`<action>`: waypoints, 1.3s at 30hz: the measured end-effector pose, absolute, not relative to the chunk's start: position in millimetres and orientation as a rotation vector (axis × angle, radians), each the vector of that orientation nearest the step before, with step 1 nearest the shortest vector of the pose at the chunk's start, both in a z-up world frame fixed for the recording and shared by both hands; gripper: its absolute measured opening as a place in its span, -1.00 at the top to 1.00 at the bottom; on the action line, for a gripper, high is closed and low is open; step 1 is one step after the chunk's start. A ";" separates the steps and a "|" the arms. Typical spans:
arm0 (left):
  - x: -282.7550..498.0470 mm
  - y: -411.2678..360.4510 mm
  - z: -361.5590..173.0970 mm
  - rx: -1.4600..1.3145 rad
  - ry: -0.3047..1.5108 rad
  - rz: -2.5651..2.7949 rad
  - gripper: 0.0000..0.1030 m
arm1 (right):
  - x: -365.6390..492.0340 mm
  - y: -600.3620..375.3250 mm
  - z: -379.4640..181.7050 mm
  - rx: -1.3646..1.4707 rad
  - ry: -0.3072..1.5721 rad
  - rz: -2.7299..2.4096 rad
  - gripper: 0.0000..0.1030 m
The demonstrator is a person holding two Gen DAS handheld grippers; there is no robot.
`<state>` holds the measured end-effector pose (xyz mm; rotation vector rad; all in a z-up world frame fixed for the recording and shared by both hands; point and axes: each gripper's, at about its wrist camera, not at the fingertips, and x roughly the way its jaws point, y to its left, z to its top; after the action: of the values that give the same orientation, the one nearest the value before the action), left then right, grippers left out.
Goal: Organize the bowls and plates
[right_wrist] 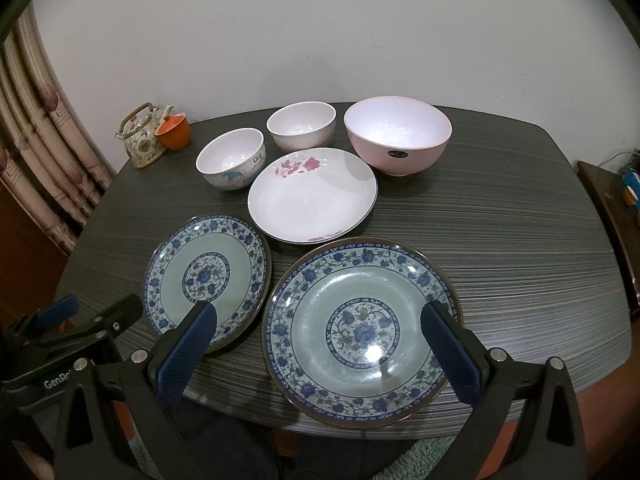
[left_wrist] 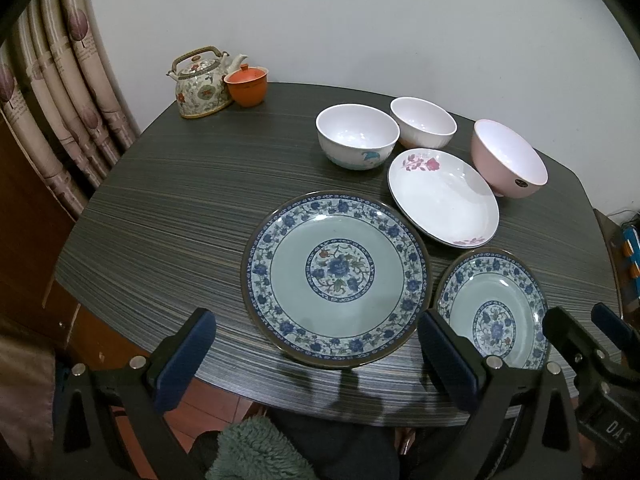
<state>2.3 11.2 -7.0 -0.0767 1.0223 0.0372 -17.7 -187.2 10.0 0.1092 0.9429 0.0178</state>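
Observation:
Two blue-patterned plates lie side by side near the table's front edge: the left plate (left_wrist: 336, 276) (right_wrist: 208, 276) and the right plate (left_wrist: 494, 308) (right_wrist: 362, 332). Behind them sits a white plate with pink flowers (left_wrist: 442, 196) (right_wrist: 312, 196). Further back stand a white cartoon bowl (left_wrist: 357, 136) (right_wrist: 231, 158), a white ribbed bowl (left_wrist: 423, 122) (right_wrist: 301, 125) and a pink bowl (left_wrist: 508, 158) (right_wrist: 398, 138). My left gripper (left_wrist: 316, 328) hovers open and empty before the left plate. My right gripper (right_wrist: 320, 312) hovers open and empty over the right plate's near side.
A flowered teapot (left_wrist: 200, 84) (right_wrist: 142, 136) and an orange lidded cup (left_wrist: 246, 86) (right_wrist: 173, 132) stand at the dark striped table's (left_wrist: 168, 208) back left corner. Curtains hang at the left, a wall is behind, and a person's lap is below the front edge.

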 end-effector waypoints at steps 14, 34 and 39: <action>14.9 33.1 -11.2 -0.142 1.022 0.016 -0.99 | -13.4 -186.5 7.2 0.117 0.960 0.042 -0.87; 48.9 105.6 -43.2 -0.468 1.177 -0.060 -0.45 | 34.4 -188.8 -29.1 0.306 1.085 0.290 -0.26; 59.6 116.4 -55.8 -0.550 1.204 -0.109 -0.45 | 51.8 -185.0 -37.2 0.331 1.120 0.345 -0.21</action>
<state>59.6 116.4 -55.8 -0.5500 1.2040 -0.1089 51.8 -185.0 -37.2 0.3311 1.1204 0.3450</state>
